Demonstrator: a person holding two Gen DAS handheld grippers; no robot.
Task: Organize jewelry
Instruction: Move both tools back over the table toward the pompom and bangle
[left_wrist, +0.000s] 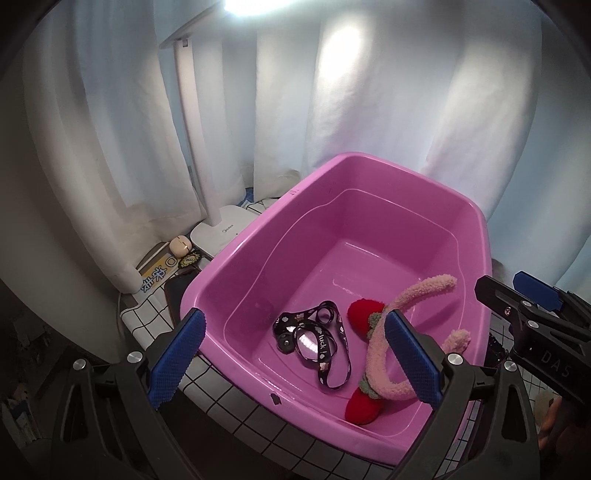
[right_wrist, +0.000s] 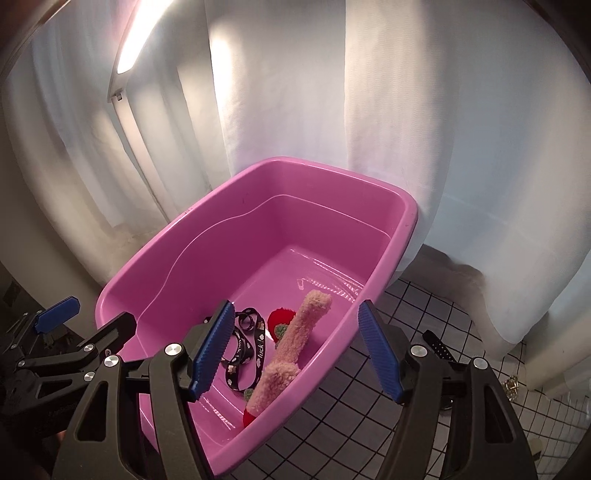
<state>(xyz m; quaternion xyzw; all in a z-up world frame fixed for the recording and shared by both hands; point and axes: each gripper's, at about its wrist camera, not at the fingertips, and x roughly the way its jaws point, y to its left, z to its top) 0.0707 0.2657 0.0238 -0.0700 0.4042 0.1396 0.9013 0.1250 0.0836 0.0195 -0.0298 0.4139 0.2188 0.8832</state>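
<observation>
Pink tub (left_wrist: 236, 258) sits on the checked worktop (left_wrist: 236, 398). Inside, near the front: a black ribbon strap (left_wrist: 325, 347) beside a fluffy pink headband (left_wrist: 384, 354) with red pompoms (left_wrist: 364, 315). Left gripper (left_wrist: 295, 362) hovers over the tub's near rim, fingers apart, empty. Right gripper (right_wrist: 295, 350) straddles the tub's right wall, fingers apart, empty. White lamp (left_wrist: 218, 236) stands behind the tub.
</observation>
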